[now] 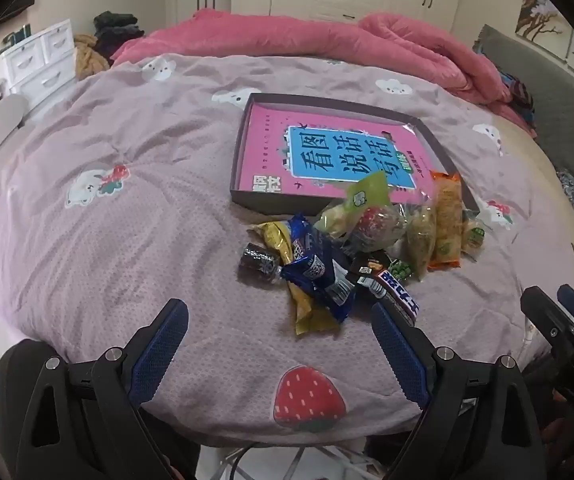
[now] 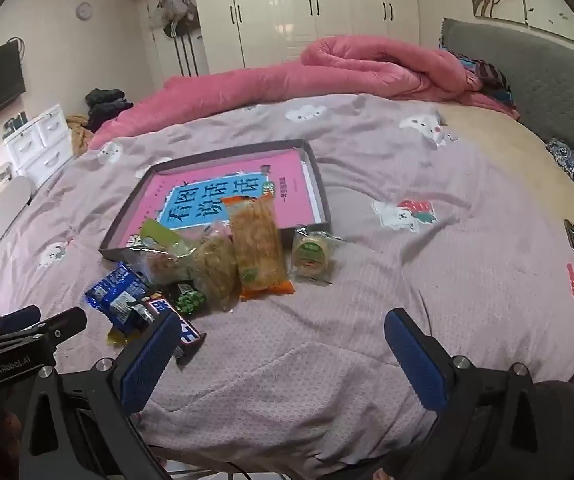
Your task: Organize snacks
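Both hand-held grippers, left (image 1: 279, 332) and right (image 2: 283, 344), hover released and empty at the lower frame, likely poised to pick. The snack pile (image 1: 351, 248) lies mid-frame on the bed (image 1: 107, 240), touching the shallow box (image 1: 247, 152), probably its destination.

- Right gripper (image 2: 283, 344): jaws spread wide, blue pads (image 2: 149, 360) bare, nothing between them; held low over the mauve bedspread (image 2: 367, 320).
- Left gripper (image 2: 27, 324): tip showing at the left edge, beside the snack pile.
- Shallow dark box (image 2: 321, 184): on the bed, pink book (image 2: 287, 196) lying flat inside.
- Snacks heaped against the box's near edge: orange packet (image 2: 259, 252) leaning onto the rim, round green-labelled pastry (image 2: 311, 256) just right of it, blue wrapper (image 2: 117, 292) on the left, green-pea packet (image 2: 191, 302) between.
- Pink quilt (image 2: 327, 68) bunched at the far side.
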A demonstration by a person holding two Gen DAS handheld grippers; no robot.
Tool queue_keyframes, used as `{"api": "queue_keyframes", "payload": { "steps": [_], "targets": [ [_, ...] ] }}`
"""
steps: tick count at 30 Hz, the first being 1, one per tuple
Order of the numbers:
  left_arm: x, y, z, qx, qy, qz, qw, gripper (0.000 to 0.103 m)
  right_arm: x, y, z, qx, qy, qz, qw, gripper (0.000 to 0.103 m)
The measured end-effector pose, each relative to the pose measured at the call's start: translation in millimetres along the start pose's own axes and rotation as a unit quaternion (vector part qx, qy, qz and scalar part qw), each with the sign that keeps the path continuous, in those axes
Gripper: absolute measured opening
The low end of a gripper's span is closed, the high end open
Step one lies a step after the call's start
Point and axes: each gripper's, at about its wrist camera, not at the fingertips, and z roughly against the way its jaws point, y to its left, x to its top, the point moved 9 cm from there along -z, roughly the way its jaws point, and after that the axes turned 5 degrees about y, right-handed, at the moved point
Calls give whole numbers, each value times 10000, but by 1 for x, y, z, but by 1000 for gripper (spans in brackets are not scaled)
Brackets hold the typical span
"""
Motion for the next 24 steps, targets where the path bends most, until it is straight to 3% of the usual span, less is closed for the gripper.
{"api": "queue_keyframes", "payload": {
  "steps": [4,6,24],
  "targets": [
    [-1,0,2,24,-52,-22,10000,93,4,6,-2,-92,183,103,9997,102],
    [0,-6,6,11,-42,-49,10000,93,-2,6,5,42,-54,168,9998,102],
    [-1,-10,5,-49,-35,-160,9999,93,-1,10,7,110,-46,302,9995,102]
  ]
}}
